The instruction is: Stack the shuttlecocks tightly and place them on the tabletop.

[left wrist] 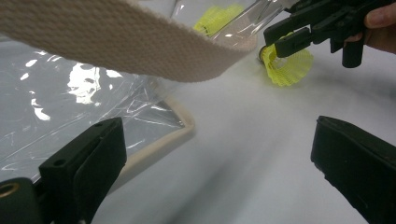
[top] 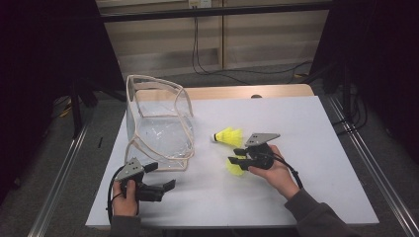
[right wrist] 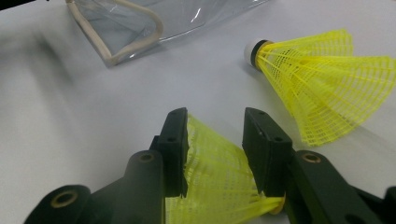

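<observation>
The step in hand looks like picking up a yellow shuttlecock so it can go into the clear bag. Nearest of all, in the right gripper view, the right gripper (right wrist: pixel 217 154) has its two black jaws drawn in close on the net skirt of the near shuttlecock (right wrist: pixel 217 182). The yellow net sits right between the fingers (right wrist: pixel 175 149), and both pads seem to touch its sides, so I judge it is gripped, though only softly, since the net is not squashed flat. Its cork end points back toward the hand, low by the right-hand finger. In the high view the same right gripper (top: pixel 238 156) rests low on the white table (top: pixel 316 148) with the yellow skirt poking out under its jaws. Just past the fingertips, a little off to one side, lies the second shuttlecock (right wrist: pixel 322 88) on its side, apart from the jaws and not touched. The left gripper (top: pixel 163 178) sits near the front corner of the clear bag (top: pixel 160 133), jaws wide apart with nothing between them; the bag's cloth strap (left wrist: pixel 116 42) hangs just ahead of its fingers (left wrist: pixel 88 163). The next move, I think, calls for a gentle lift, then a carry over to the bag's open top, farther off than both grippers. The left gripper may need to take the strap or rim to keep the floppy bag open.
</observation>
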The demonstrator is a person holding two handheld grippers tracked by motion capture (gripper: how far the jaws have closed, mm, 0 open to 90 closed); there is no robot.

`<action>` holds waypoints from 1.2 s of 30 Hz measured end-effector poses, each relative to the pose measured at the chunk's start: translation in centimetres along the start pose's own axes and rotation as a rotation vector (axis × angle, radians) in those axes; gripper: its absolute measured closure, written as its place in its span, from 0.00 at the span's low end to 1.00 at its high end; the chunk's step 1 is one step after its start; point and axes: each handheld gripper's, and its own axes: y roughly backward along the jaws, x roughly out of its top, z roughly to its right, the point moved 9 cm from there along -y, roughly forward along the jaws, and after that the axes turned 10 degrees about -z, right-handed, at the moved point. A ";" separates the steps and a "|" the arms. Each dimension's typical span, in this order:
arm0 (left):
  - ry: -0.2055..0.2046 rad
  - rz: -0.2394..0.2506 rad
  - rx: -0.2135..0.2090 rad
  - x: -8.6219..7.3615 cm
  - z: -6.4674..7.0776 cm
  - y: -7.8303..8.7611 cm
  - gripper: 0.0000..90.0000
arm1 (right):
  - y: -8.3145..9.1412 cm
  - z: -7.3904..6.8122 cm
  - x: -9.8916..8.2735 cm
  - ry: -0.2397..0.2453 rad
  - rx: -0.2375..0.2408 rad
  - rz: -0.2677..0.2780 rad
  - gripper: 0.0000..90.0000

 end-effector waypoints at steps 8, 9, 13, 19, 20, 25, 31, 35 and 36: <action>-0.001 0.001 -0.001 0.0 0.0 0.0 0.04 | 1.0 0.6 0.4 -0.001 -0.013 0.038 0.78; 0.000 0.004 -0.002 0.0 0.0 0.0 0.04 | 1.2 0.7 0.4 -0.003 -0.017 0.043 0.79; 0.000 0.001 0.001 0.0 0.0 0.0 0.04 | 1.9 1.3 0.5 -0.013 -0.029 0.061 0.83; 0.001 0.005 0.002 0.1 0.0 0.0 0.04 | 2.6 2.2 0.4 -0.034 -0.044 0.084 0.87; 0.003 0.007 0.001 0.1 0.0 0.0 0.04 | 2.8 2.4 0.4 -0.038 -0.049 0.087 0.88; 0.000 0.003 0.001 0.1 0.0 0.1 0.04 | 3.3 3.0 0.1 -0.046 -0.063 0.095 0.91; 0.004 0.009 0.002 0.1 0.0 0.1 0.04 | 3.9 3.6 -0.2 -0.068 -0.064 0.103 0.93; 0.002 0.010 0.003 0.2 0.0 0.1 0.04 | 4.2 3.8 -0.3 -0.069 -0.070 0.109 0.95; 0.001 0.011 0.003 0.2 0.0 0.1 0.04 | 4.3 3.9 -0.3 -0.069 -0.070 0.113 0.96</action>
